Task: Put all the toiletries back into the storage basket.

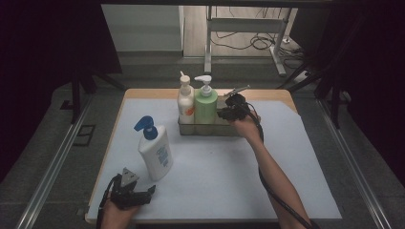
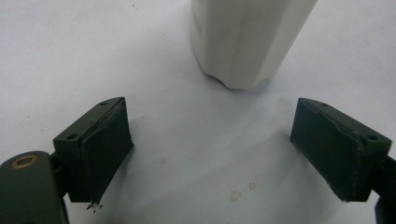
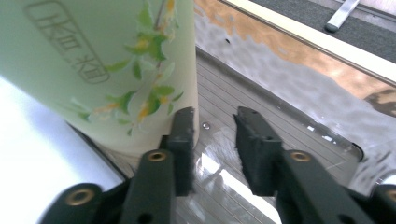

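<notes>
Hovering: L gripper [image 2: 210, 154] released, white bottle [image 2: 245, 39] top cut off | R gripper [image 3: 212, 149] released by green bottle [image 3: 107, 65]

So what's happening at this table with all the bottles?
A person is working with a handheld gripper in each hand. The right gripper reaches into a metal tray beside a green pump bottle, its jaws apart and holding nothing. An orange-and-white bottle stands there too. The left gripper sits open near a white bottle with a blue pump, not touching it.

A wooden bench [image 1: 143, 92] carries a white sheet [image 1: 215, 167]. A white blue-pump lotion bottle [image 1: 155, 151] and a metal tray [image 1: 210, 129] stand on it.
</notes>
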Action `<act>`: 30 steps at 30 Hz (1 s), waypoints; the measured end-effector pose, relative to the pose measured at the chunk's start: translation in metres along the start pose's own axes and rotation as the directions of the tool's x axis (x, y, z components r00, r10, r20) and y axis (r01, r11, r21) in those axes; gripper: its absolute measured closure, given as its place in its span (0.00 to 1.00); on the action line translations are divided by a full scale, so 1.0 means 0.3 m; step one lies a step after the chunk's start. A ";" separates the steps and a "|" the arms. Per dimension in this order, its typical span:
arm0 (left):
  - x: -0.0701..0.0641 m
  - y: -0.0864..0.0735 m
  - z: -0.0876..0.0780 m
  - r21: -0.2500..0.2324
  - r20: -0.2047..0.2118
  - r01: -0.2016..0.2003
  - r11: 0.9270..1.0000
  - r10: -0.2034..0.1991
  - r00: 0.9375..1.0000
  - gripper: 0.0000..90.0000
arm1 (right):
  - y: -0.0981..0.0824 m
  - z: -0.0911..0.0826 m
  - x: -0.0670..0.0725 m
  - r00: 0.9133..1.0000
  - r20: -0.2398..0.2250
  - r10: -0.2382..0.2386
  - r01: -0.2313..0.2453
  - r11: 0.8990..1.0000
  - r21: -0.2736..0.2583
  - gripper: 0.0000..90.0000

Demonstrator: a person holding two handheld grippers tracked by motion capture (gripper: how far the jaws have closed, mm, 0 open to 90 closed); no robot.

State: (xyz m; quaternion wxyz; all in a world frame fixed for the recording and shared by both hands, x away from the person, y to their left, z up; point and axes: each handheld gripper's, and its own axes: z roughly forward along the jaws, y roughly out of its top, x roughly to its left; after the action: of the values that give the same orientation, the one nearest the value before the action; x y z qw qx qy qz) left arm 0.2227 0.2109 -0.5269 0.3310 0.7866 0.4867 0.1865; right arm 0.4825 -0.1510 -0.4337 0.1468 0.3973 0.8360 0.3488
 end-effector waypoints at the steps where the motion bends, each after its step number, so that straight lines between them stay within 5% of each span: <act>1: 0.000 0.000 0.000 0.000 0.000 0.000 1.000 0.000 1.000 0.13 | 0.000 0.000 0.000 1.000 0.000 0.000 0.000 1.000 0.000 0.70; 20: 0.000 0.000 0.000 -0.002 0.001 0.002 1.000 -0.002 1.000 0.13 | -0.025 -0.104 0.043 0.994 0.003 -0.106 0.106 0.993 -0.055 0.23; 30: 0.001 0.000 0.000 0.001 0.003 0.002 1.000 -0.002 1.000 0.13 | -0.053 -0.148 0.069 0.990 -0.025 -0.140 0.138 0.988 -0.071 0.14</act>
State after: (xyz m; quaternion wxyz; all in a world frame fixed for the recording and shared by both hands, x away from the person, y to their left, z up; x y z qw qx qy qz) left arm 0.2228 0.2112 -0.5268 0.3317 0.7866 0.4870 0.1846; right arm 0.4369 -0.1627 -0.4124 0.1719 0.3277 0.8512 0.3721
